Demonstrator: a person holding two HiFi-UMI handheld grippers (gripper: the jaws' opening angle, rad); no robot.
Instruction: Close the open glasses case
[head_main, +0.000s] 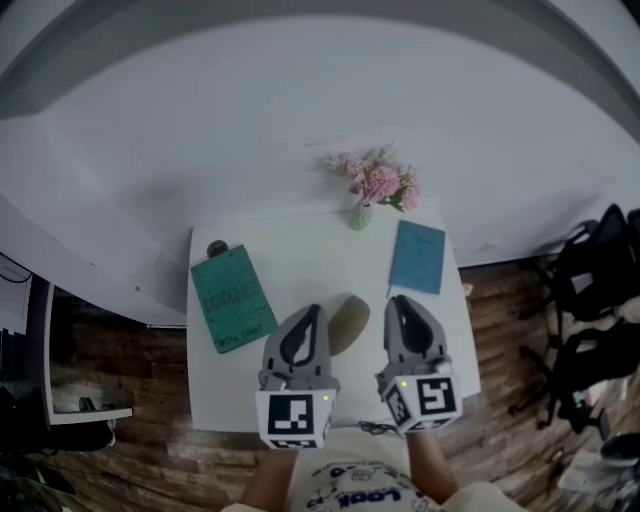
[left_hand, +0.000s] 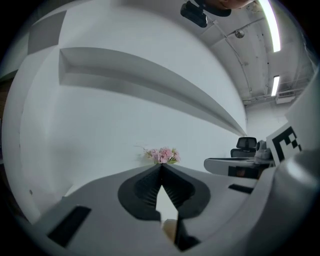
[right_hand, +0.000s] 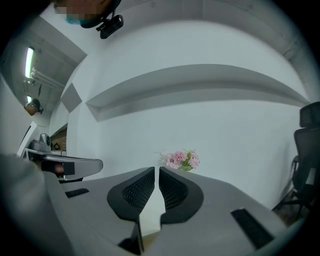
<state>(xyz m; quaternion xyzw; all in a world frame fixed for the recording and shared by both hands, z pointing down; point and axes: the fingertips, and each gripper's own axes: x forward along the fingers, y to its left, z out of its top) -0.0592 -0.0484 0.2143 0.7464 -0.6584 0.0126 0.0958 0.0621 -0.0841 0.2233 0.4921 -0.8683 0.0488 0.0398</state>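
Left gripper (head_main: 311, 314) jaws meet tip to tip, with nothing between them. Right gripper (head_main: 402, 303) jaws stand at a narrow slit, also empty. The glasses case (head_main: 349, 322) lies on the table (head_main: 300, 250) between the two jaw pairs, held by neither.

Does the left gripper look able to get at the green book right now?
Probably yes: the left gripper hangs above the table, the green book lies flat just to its left, nothing between. Its jaws are shut and would need opening first.
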